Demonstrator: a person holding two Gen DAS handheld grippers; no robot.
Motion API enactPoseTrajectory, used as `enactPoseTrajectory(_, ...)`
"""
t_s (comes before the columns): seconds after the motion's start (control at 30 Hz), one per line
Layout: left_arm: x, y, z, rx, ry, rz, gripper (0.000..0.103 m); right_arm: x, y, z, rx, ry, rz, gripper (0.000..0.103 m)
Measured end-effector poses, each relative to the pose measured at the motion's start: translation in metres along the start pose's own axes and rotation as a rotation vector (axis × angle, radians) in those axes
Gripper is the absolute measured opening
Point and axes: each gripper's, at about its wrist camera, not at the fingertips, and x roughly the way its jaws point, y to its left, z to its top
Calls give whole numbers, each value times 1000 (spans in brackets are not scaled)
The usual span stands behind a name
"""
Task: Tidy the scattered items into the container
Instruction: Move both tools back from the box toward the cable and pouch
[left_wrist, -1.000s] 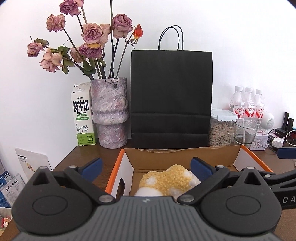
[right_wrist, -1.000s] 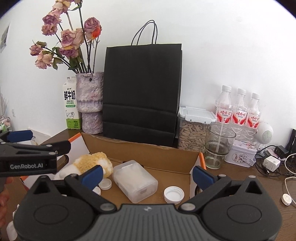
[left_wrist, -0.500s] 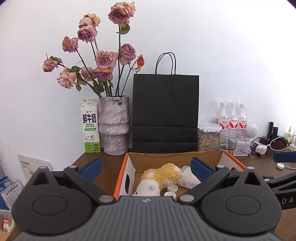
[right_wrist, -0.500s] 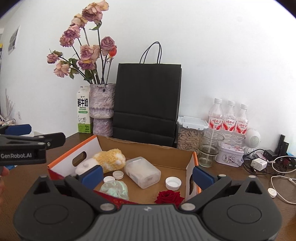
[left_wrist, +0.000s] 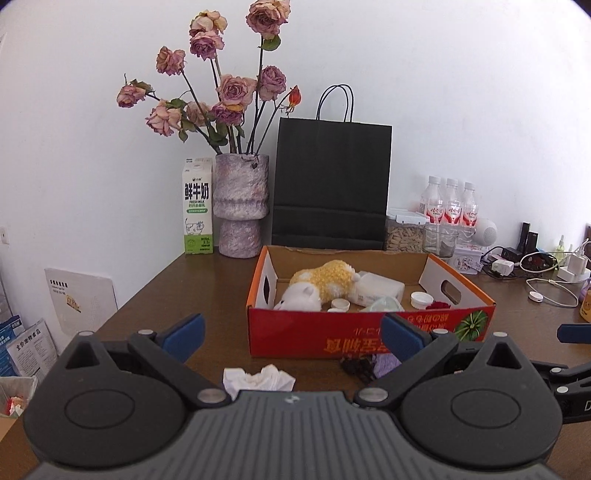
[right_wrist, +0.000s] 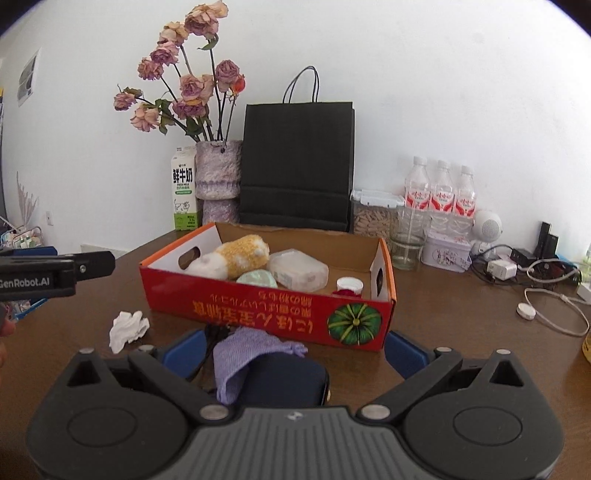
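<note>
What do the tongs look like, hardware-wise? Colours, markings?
Both the left tongs and right tongs match: black linkage arms with silver pivot pins, blue finger pads, and a ribbed grey base. White "GenRobot.AI" lettering runs along the side. No cables visible.

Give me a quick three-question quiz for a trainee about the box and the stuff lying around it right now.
1. True or false: the crumpled tissue lies inside the red box.
2. What drapes over the dark pouch in front of the box? A) purple cloth B) milk carton C) glass
3. Fill in: the plush toy lies in the box, next to a clear plastic ____.

Key: 1. False, it lies on the table. 2. A, the purple cloth. 3. container.
</note>
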Motion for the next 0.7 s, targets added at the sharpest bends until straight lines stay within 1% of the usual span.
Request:
enactPoseTrajectory(0.07,-8,5,-10,-10,18,11,103,-6,-2,-13,24,27,-1,103)
enactPoseTrajectory(0.17,-19,16,-25,-44,55,30,103,-15,-1,-29,25,55,-9,103)
enactPoseTrajectory(0.27,-28,26,-35,-73,67,47,103,-21,-1,-42,30,87,-7,103)
enactPoseTrajectory(0.37,-34,32,-41,-78,73,61,103,-25,-1,-53,45,117,-5,103)
enactPoseTrajectory(0.53,-38,34,-41,-81,78,72,103,-30,1,-60,44,135,-14,103)
enactPoseTrajectory(0.7,-39,33,-43,-72,81,73,103,-24,4,-62,38,162,-19,103)
